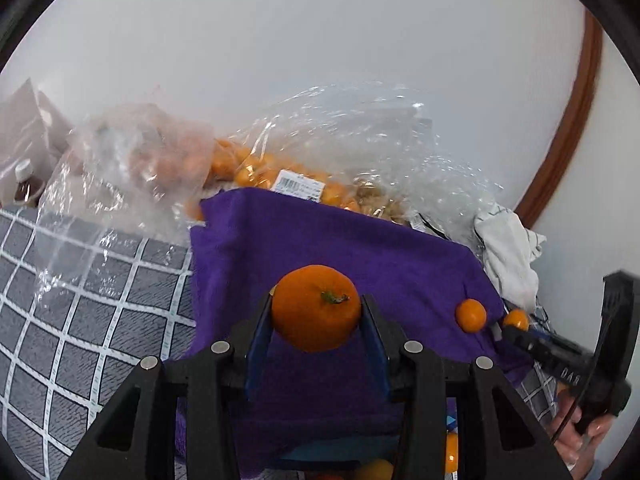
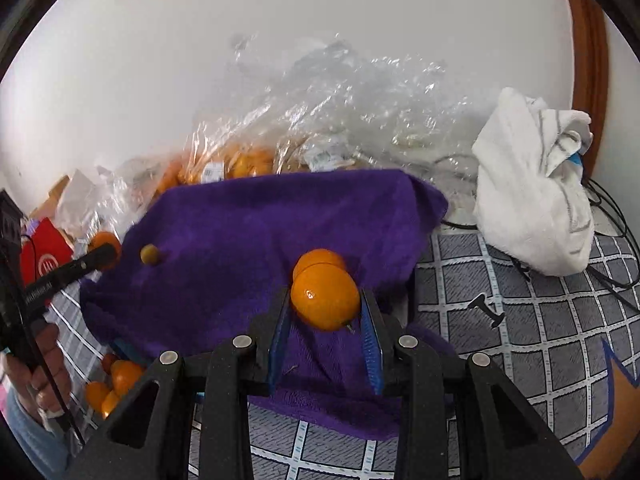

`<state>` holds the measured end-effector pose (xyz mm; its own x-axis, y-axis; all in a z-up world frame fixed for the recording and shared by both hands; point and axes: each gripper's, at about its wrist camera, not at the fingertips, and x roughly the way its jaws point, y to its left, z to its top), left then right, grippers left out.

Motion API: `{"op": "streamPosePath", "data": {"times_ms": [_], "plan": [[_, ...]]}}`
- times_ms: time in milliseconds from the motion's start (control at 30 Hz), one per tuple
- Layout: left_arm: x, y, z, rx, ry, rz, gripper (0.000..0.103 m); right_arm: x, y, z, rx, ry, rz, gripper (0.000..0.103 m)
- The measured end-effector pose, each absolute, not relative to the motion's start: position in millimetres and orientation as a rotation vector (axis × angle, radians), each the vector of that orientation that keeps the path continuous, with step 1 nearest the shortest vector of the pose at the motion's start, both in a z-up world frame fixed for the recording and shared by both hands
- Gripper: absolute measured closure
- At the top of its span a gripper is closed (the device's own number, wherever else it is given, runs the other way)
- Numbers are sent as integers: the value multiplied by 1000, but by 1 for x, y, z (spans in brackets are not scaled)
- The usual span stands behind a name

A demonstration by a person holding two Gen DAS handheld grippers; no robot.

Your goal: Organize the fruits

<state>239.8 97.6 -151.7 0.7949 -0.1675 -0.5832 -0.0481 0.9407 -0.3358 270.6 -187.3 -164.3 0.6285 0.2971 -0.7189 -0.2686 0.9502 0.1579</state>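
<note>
While both grippers hang over a purple towel (image 1: 340,240), each is clamped on a mandarin.

In the left wrist view, the left gripper (image 1: 316,312) pinches a stem-up mandarin (image 1: 316,306) at lower centre, and a smaller orange fruit (image 1: 471,315) lies on the towel at right. In the right wrist view, the right gripper (image 2: 325,308) squeezes another mandarin (image 2: 325,296), with a second fruit (image 2: 318,258) just behind it. Clear bags of oranges (image 1: 256,166) sit beyond the towel.

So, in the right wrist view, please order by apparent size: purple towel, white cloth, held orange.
1. purple towel
2. white cloth
3. held orange, though it sits nearest the camera, so it looks enlarged.
</note>
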Motion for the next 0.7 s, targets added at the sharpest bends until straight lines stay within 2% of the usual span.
{"op": "streamPosePath", "data": {"times_ms": [700], "plan": [[250,92,-167,-270,734,-20,62,273,-174,-181,14,897,338,70]]}}
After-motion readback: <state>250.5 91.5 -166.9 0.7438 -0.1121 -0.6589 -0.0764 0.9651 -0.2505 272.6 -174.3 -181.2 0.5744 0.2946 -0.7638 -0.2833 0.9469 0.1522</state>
